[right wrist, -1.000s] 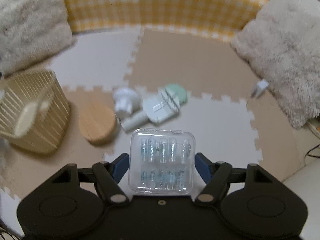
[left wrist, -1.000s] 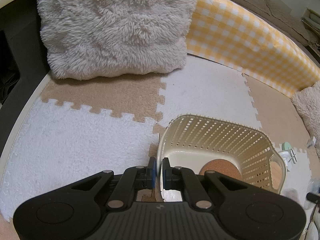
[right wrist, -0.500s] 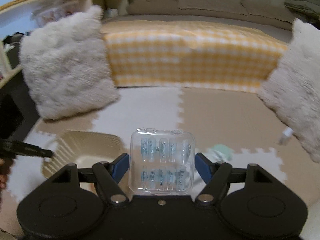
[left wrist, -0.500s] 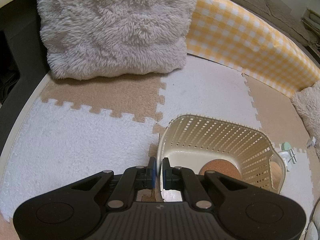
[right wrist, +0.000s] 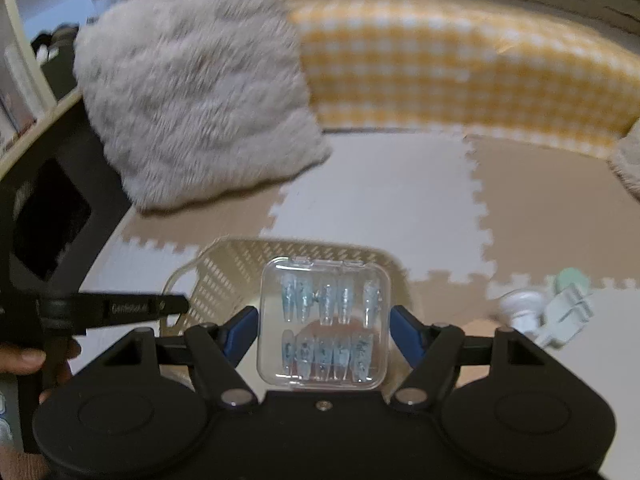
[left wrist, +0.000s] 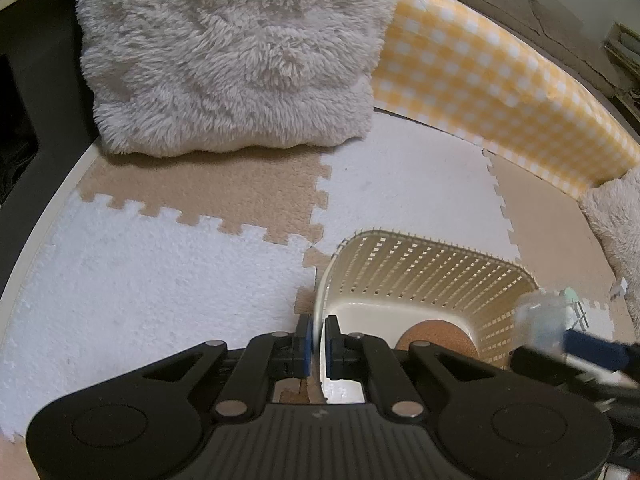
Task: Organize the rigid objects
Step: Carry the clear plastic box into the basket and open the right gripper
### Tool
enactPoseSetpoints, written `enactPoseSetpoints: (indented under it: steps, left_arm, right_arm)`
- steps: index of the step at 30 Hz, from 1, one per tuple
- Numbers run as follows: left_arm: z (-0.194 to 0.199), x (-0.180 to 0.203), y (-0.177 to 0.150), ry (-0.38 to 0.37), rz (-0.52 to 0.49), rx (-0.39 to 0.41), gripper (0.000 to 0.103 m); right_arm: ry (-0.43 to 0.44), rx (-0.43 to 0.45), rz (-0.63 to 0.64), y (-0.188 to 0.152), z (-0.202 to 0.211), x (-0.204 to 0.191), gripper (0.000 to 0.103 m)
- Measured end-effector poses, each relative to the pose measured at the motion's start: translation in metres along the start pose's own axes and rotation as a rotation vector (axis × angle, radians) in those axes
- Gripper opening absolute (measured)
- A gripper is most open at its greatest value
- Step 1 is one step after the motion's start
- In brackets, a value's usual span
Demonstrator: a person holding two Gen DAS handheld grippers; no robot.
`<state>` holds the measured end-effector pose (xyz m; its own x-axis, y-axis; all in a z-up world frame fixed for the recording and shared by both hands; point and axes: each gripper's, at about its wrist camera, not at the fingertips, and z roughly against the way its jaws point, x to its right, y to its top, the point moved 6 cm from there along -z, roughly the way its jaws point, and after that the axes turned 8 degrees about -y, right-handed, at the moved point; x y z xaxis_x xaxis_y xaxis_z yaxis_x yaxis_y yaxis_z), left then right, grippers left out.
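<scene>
My left gripper (left wrist: 317, 340) is shut on the near rim of a cream slatted basket (left wrist: 432, 248), which stands on the foam mat. A round cork lid (left wrist: 436, 338) lies inside the basket. My right gripper (right wrist: 324, 320) is shut on a clear plastic case (right wrist: 325, 322) of blue press-on nails and holds it above the basket (right wrist: 240, 264). The case also shows blurred at the basket's right rim in the left wrist view (left wrist: 544, 320). The left gripper shows as a black bar in the right wrist view (right wrist: 120, 308).
A fluffy beige pillow (left wrist: 232, 52) and a yellow checked cushion (left wrist: 480, 72) line the back of the mat. A white and mint object (right wrist: 548, 308) lies on the mat right of the basket. Another pillow (left wrist: 616, 216) sits at far right.
My right gripper has swung left with the nail case, from over the loose objects to above the basket. The left gripper has stayed clamped on the basket rim.
</scene>
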<state>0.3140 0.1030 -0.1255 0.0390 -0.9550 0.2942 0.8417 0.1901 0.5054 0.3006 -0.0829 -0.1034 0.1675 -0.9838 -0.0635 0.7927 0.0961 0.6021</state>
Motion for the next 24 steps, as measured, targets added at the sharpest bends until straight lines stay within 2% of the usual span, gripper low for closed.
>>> enactPoseSetpoints:
  steps: [5, 10, 16, 24]
  left_arm:
    - [0.0, 0.0, 0.0, -0.003, 0.004, -0.001, 0.006]
    - [0.0, 0.0, 0.0, -0.003, 0.004, 0.0, 0.006]
    - [0.0, 0.002, 0.0, -0.006, 0.002, -0.001, 0.007]
    - [0.0, 0.001, 0.0, -0.008, -0.001, -0.005, 0.007]
  right_arm:
    - [-0.054, -0.107, -0.003, -0.009, -0.022, -0.007, 0.073]
    - [-0.106, -0.169, -0.011, -0.015, -0.034, -0.003, 0.073]
    - [-0.127, -0.176, 0.008, -0.016, -0.035, -0.005, 0.073]
    - [-0.1, -0.204, -0.009, -0.019, -0.04, -0.007, 0.077]
